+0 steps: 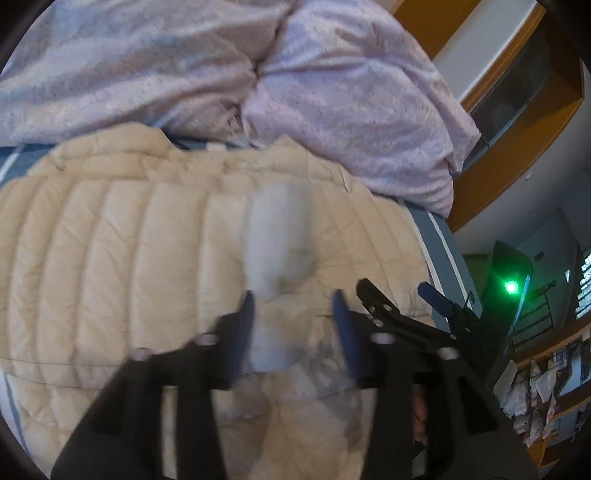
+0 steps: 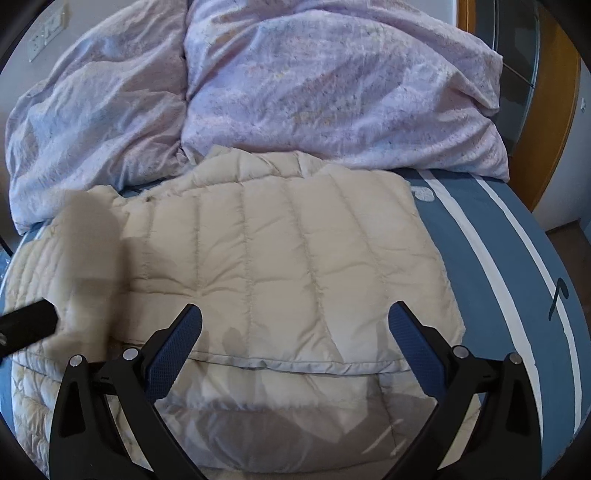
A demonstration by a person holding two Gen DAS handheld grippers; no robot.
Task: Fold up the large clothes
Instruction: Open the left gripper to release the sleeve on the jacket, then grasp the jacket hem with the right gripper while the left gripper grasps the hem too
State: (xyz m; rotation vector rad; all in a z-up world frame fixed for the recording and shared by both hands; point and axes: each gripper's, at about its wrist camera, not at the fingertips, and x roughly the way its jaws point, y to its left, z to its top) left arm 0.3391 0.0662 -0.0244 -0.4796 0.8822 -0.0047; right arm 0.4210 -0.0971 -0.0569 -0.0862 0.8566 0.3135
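Bedding fills both views: a cream quilted down jacket (image 2: pixel 280 266) lies spread over a blue bedsheet with white stripes (image 2: pixel 506 258), and a rumpled lilac duvet (image 2: pixel 314 85) is heaped across the upper part of each frame.

In the right wrist view the right gripper (image 2: pixel 295 325) hangs low in the frame above the jacket's lower hem, its blue-padded fingers (image 2: pixel 173 350) spread wide apart with nothing between them. At the left edge a motion-blurred cream sleeve (image 2: pixel 88 251) rises off the jacket, next to a black bar that enters from the left edge.

The left wrist view explains that blur: the left gripper (image 1: pixel 293 306) has its jaws partly apart with a pale bunched sleeve (image 1: pixel 277 254) standing between them; blur hides whether the pads actually pinch it. The right gripper (image 1: pixel 395 291) also shows here, just to the right and open. Only this view takes in the room at right: wooden framing (image 1: pixel 524 155), a green light (image 1: pixel 511 287) and cluttered shelves (image 1: pixel 546 384). Only the right wrist view shows a wall socket plate (image 2: pixel 48 33) at upper left.
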